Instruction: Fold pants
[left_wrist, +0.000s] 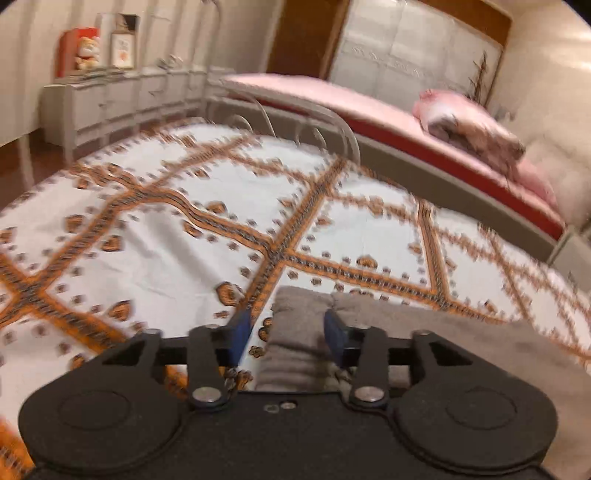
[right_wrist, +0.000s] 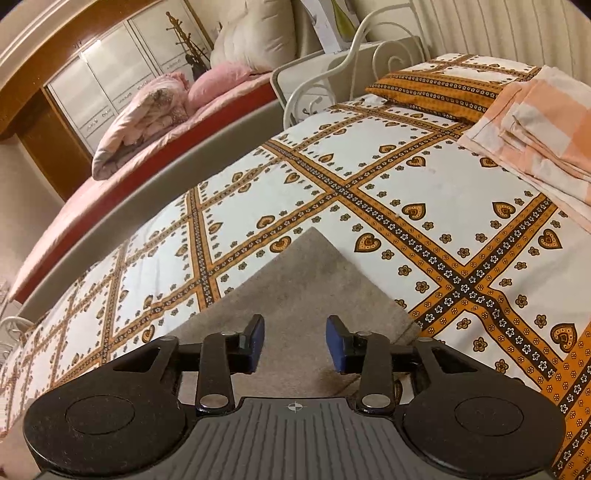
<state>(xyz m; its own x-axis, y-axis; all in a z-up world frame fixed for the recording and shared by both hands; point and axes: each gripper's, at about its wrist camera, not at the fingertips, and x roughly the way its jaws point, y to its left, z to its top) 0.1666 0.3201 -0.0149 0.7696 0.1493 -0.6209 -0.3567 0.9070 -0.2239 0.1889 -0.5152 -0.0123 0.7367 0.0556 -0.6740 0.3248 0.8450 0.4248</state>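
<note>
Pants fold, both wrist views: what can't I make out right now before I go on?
- Pants, left wrist view: motion blur; whether the left gripper, jaws apart, touches the bunched cloth is unclear.
- Near part of the pants, right wrist view: covered by the right gripper body; waistband and legs indistinguishable.
- Fold count: neither view shows the whole garment.
- Shelf items, left wrist view: small, blurred.

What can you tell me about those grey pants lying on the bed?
The pants are a soft, fleecy-looking grey-brown cloth, lying flat on the patterned bedspread. The right view shows a smooth, square-cornered end pointing up the bed. In the blurred left view, a bunched part sits between the open jaws of the left gripper. The right gripper hovers open above them.
</note>
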